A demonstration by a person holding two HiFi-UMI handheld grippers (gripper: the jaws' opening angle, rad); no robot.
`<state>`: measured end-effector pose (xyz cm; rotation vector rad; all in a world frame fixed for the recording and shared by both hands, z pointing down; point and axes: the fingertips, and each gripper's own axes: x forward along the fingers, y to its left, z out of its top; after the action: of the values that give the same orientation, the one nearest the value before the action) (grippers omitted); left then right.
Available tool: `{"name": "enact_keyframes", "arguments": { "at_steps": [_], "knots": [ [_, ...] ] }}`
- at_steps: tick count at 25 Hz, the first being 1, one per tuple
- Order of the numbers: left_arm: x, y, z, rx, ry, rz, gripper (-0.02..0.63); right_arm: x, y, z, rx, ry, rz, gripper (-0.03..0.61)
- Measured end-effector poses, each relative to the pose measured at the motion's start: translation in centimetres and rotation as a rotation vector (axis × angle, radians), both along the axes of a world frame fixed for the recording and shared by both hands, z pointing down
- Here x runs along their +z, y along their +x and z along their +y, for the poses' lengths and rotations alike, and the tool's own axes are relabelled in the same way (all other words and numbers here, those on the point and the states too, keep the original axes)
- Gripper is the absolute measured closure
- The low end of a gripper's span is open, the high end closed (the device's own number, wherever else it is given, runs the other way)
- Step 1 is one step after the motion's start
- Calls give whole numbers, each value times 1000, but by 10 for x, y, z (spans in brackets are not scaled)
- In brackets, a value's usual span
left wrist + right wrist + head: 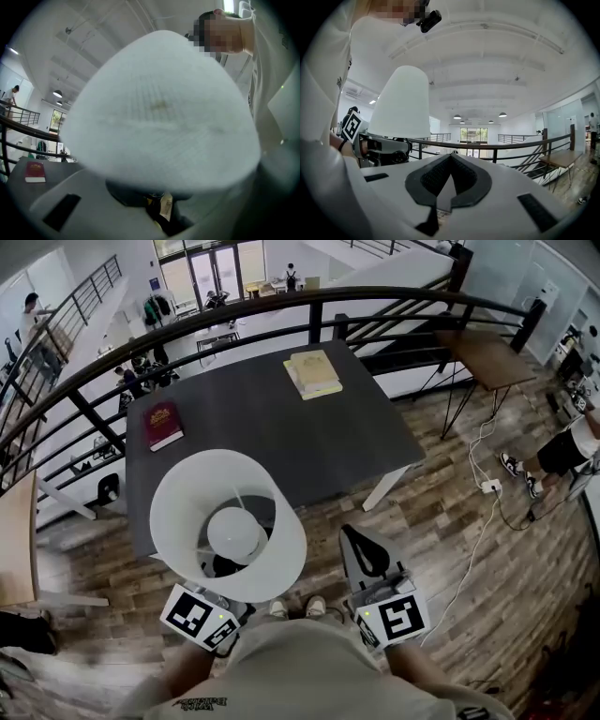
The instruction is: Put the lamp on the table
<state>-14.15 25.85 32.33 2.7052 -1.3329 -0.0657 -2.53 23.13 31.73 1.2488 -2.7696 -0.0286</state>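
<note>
The left tongs [156, 207] are closed on the dark lower part of the white lamp with a round fabric shade [228, 526], gripping it just beneath the shade. The lamp is held upright in the air in front of the person, and in the head view its shade overlaps the near edge of the dark grey rectangular tabletop [272, 427]. The right tongs [451, 160] are empty, their tips brought together, just beside the lamp. A dark red book [162, 424] and a stack of pale yellow books [313, 373] lie well apart on the tabletop.
</note>
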Motion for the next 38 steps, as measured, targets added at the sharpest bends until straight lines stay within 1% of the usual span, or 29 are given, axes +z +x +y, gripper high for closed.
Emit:
{"name": "enact_keyframes", "arguments": {
  "at_steps": [9, 17, 23, 26, 33, 38],
  "knots": [
    [0, 25, -6, 4, 4, -9, 532, 7, 18, -5, -25, -12, 6, 578],
    [1, 57, -11, 9, 5, -30, 532, 14, 45, -9, -45, -19, 11, 578],
    [0, 80, -9, 18, 8, -29, 532, 7, 69, -6, -38, 10, 1, 578],
    [0, 90, -12, 34, 9, -22, 532, 9, 80, -7, -28, 1, 6, 578],
    [2, 100, -15, 54, 20, -37, 532, 16, 89, -7, -7, -11, 12, 578],
    [6, 102, -30, 71, 13, -33, 532, 19, 94, -19, 15, -18, 17, 578]
  ]
}}
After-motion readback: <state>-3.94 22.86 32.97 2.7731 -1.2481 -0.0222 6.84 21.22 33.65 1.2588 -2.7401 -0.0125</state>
